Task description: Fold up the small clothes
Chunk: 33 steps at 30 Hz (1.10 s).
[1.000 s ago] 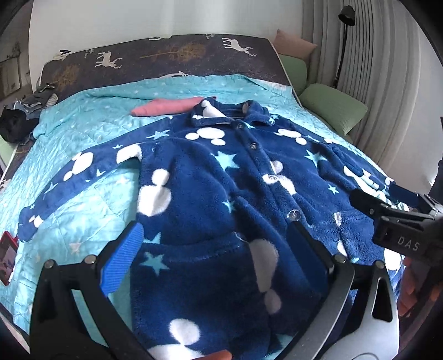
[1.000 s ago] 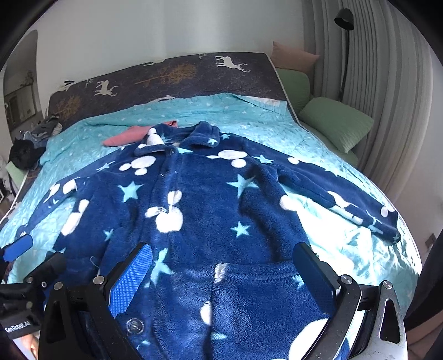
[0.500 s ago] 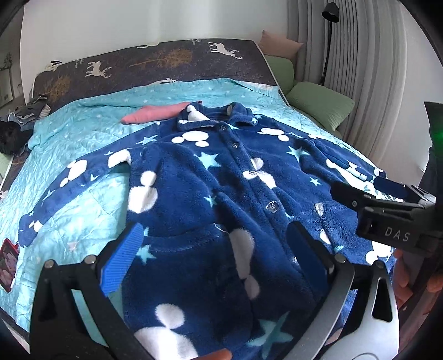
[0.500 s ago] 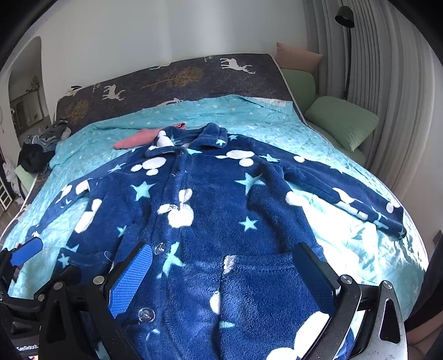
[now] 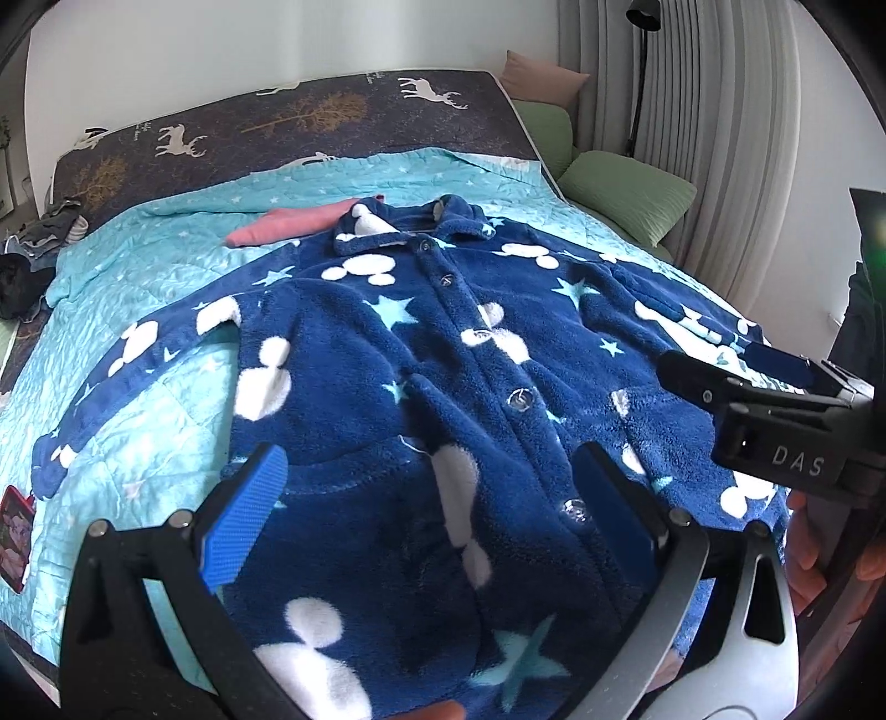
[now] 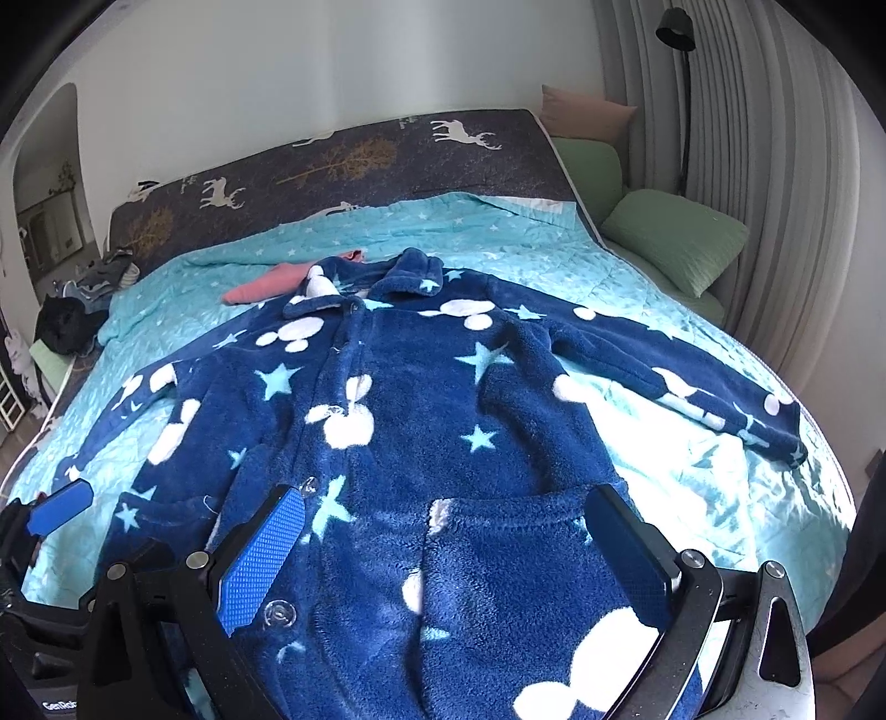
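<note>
Left wrist view puts you over the hem of one navy fleece pajama top (image 5: 398,354), spread flat and buttoned, collar toward the far headboard (image 5: 310,111), on a turquoise quilt (image 5: 166,260) covering the bed. Your left claw (image 5: 426,515) stands wide open above the lower front, gripping nothing. Your right claw (image 6: 448,545) is likewise spread open and empty over the pocket area. Each claw shows at the edge of the other's view.

Both sleeves lie stretched outward; the right cuff (image 6: 783,429) stops near the bed's edge, with bare quilt between sleeve and body. Open quilt also lies beyond the left sleeve (image 5: 127,360) and past the collar.

One folded pink garment (image 5: 293,227) rests behind the collar, partly hidden by it. A pile of dark clothes (image 6: 77,304) sits off the far left corner, too blurred to sort. A small red object (image 5: 14,537) at the left rim is cut off. The top's hem falls below the frame in both views.

Four buttons show down the placket in the left view. Two green pillows (image 6: 675,238) and one tan pillow (image 6: 587,113) line the right side beside a black floor lamp (image 6: 678,33).
</note>
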Motion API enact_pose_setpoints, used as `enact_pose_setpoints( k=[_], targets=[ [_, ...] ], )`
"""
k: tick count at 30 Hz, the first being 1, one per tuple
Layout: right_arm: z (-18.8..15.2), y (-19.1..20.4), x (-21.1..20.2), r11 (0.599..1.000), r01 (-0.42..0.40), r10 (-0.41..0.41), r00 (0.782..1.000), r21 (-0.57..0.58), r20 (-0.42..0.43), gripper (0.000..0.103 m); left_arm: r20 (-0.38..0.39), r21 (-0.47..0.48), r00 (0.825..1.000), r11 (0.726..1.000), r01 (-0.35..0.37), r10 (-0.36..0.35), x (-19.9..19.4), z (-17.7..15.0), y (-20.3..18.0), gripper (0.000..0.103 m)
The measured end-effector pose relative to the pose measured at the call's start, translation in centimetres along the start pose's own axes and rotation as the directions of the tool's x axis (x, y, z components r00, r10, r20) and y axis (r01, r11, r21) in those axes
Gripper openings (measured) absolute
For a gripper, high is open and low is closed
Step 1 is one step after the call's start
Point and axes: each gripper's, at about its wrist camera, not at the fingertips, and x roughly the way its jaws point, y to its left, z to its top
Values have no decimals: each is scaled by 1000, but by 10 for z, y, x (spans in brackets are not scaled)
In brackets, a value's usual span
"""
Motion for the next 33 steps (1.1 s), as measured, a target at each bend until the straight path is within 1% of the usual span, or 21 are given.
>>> enact_pose_setpoints(
  k=[3, 7, 16, 18, 20, 21, 22, 23, 24, 25, 27, 28, 29, 30, 31, 33],
  targets=[
    [-1, -1, 0, 1000, 4, -4, 1000, 3, 1, 103, -4, 1, 1000, 1000, -1, 1, 1, 0, 0, 103],
    [-2, 0, -1, 1000, 6, -7, 1000, 4, 7, 103, -13, -2, 1000, 1000, 14, -14, 0, 0, -1, 103],
    [0, -1, 1, 999, -8, 8, 1000, 34, 0, 103, -17, -10, 1000, 1000, -1, 1, 3, 0, 4, 103],
    [2, 2, 2, 1000, -1, 1, 1000, 20, 2, 103, -19, -30, 1000, 999, -10, 9, 4, 4, 14, 103],
    [7, 10, 1, 1000, 6, -6, 1000, -17, 15, 103, -23, -87, 1000, 996, -11, 9, 4, 9, 34, 103],
    [10, 17, 1, 999, 8, -7, 1000, -46, 27, 103, -17, -135, 1000, 991, -11, 8, 2, 11, 52, 103],
    [12, 23, 0, 997, 7, -4, 999, -76, 39, 103, -15, -162, 1000, 987, -17, 15, 2, 12, 62, 103],
    [17, 35, 0, 992, 1, 6, 998, -126, 56, 103, -14, -216, 999, 975, -41, 39, 2, 12, 83, 103],
    [19, 42, 0, 988, -4, 14, 998, -151, 63, 103, -18, -243, 998, 968, -56, 53, 3, 12, 96, 103],
    [22, 53, 1, 983, -14, 27, 997, -185, 70, 103, -34, -277, 997, 958, -78, 71, 5, 11, 113, 103],
    [28, 77, 7, 970, -57, 74, 995, -237, 64, 103, -69, -297, 995, 950, -92, 75, 12, 11, 133, 103],
    [31, 87, 11, 965, -84, 100, 994, -248, 53, 103, -86, -307, 994, 947, -93, 70, 15, 11, 141, 103],
    [33, 97, 15, 961, -111, 125, 991, -252, 39, 103, -108, -342, 993, 936, -85, 50, 20, 11, 156, 103],
    [33, 103, 19, 959, -129, 141, 990, -254, 29, 103, -122, -382, 992, 922, -67, 21, 23, 11, 168, 103],
    [35, 115, 25, 953, -158, 166, 986, -259, 8, 103, -131, -442, 991, 896, -37, -24, 27, 9, 184, 102],
    [35, 131, 33, 945, -185, 187, 982, -269, -17, 103, -125, -531, 990, 847, -14, -62, 30, 4, 214, 101]
  ],
)
